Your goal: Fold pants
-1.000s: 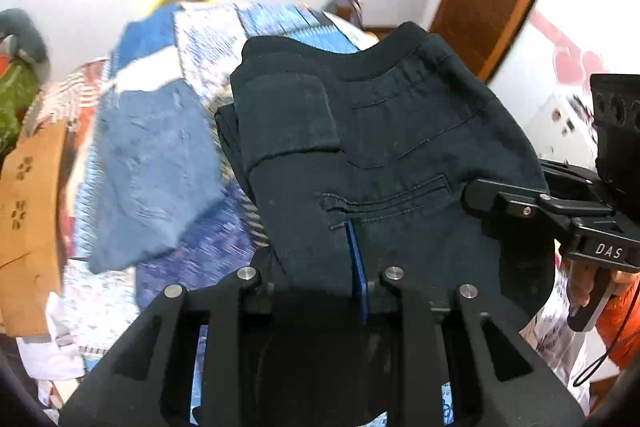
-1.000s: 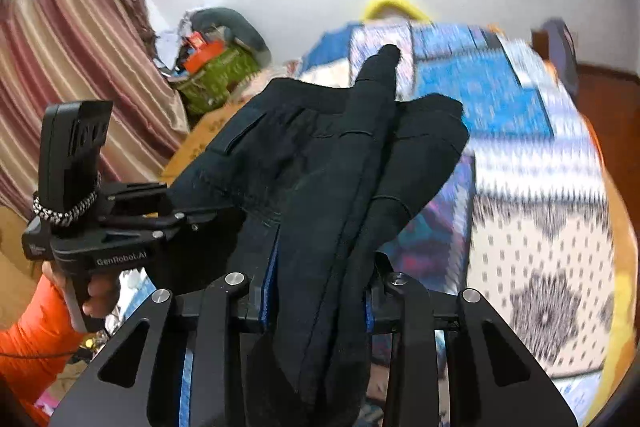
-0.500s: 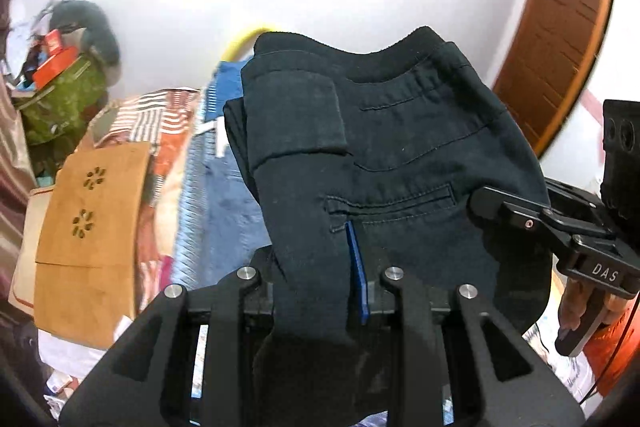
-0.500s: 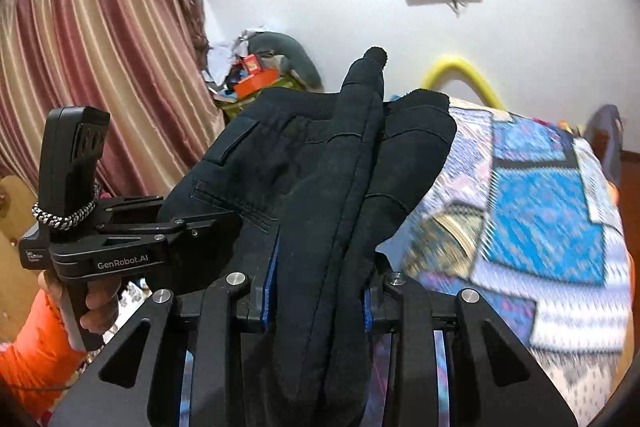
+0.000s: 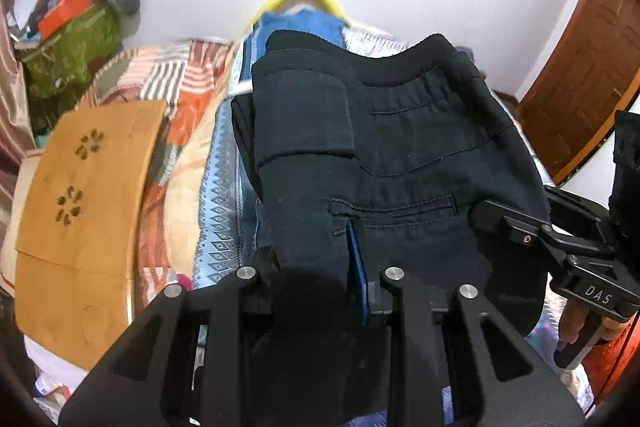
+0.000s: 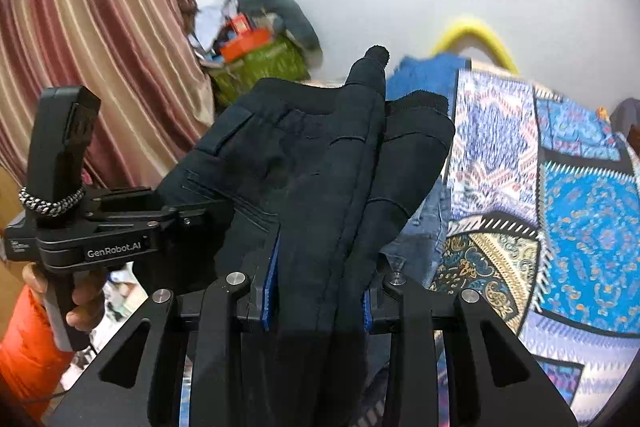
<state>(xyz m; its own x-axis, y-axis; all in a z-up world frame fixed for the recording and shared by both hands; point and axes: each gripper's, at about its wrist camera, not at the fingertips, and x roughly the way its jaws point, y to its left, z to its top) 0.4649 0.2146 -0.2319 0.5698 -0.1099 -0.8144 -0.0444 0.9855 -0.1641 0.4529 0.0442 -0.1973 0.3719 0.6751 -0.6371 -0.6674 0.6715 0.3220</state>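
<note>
The folded dark navy pants (image 5: 400,155) hang in the air between my two grippers, waistband away from me. My left gripper (image 5: 320,267) is shut on one edge of the bundle, thick cloth filling its jaws. My right gripper (image 6: 320,275) is shut on the opposite edge of the pants (image 6: 320,163), with blue pads showing at both sides of the cloth. Each view shows the other gripper at the side: the right one (image 5: 492,223) and the left one (image 6: 192,219), both clamped on the fabric. The fingertips are hidden by cloth.
Below lies a bed with a blue patterned quilt (image 6: 580,195) and folded blue jeans (image 5: 244,211). A tan perforated board (image 5: 84,187) sits at the left, a green bag pile (image 5: 72,51) by the wall, curtains (image 6: 100,47) and a wooden door (image 5: 584,75) beyond.
Both grippers carried the held pants sideways across the bed toward its left side and tilted. The quilt slid right; the tan board, green pile and curtains came into view. Grips unchanged.
</note>
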